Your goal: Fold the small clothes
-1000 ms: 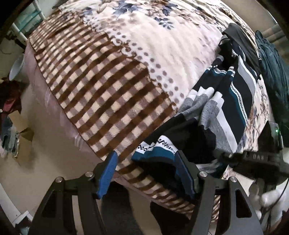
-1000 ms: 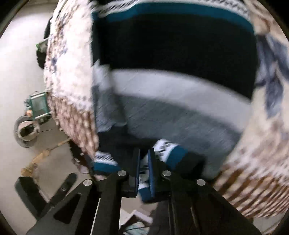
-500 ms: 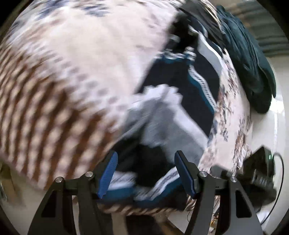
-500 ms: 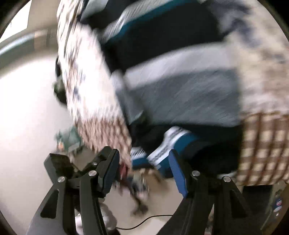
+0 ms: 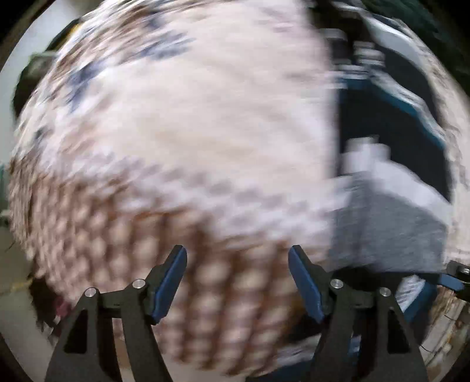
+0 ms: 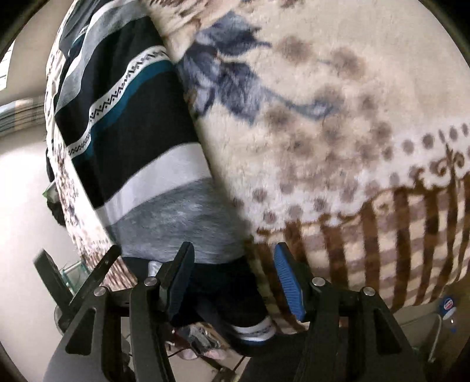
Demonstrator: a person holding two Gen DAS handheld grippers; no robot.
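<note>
A striped garment in black, teal, white and grey lies lengthwise on the blanket-covered bed, its hem hanging over the near edge. My right gripper is open and empty, its jaws astride the garment's dark lower hem. In the blurred left wrist view the garment lies to the right. My left gripper is open and empty over the brown checked blanket edge, left of the garment. The tip of the other gripper shows at the right edge.
A dark green garment lies at the far right of the bed. The floor lies left of the bed, with clutter by the bed's lower edge. A small bottle sits at lower right.
My right gripper was shut on the garment's hem one second ago; it has opened and let go. My left gripper swung left, away from the hem, over the checked blanket.
</note>
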